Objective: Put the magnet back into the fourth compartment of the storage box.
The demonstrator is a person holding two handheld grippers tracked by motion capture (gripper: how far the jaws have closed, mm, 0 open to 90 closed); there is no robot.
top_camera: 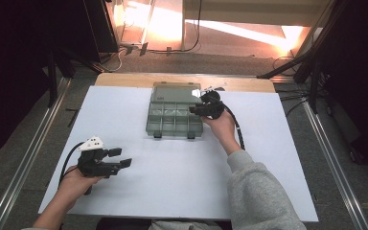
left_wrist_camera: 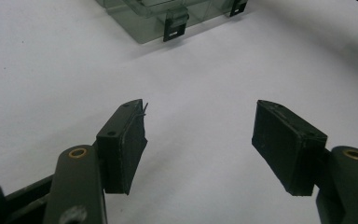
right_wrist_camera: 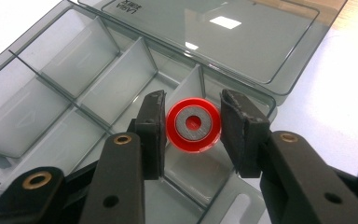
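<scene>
Red plastic with a grey metal face and a small round hole, the ring (right_wrist_camera: 194,125) is a flat disc clamped edge-on between the black pads of the right tongs (right_wrist_camera: 193,133), just above a compartment of the smoky, see-through box (right_wrist_camera: 51,93). Beyond those tongs the box's open lid (right_wrist_camera: 242,42) carries small raised lettering too faint to read. Left tongs (left_wrist_camera: 200,140) stand wide apart with nothing between them, over the white desk (left_wrist_camera: 51,70).
</scene>
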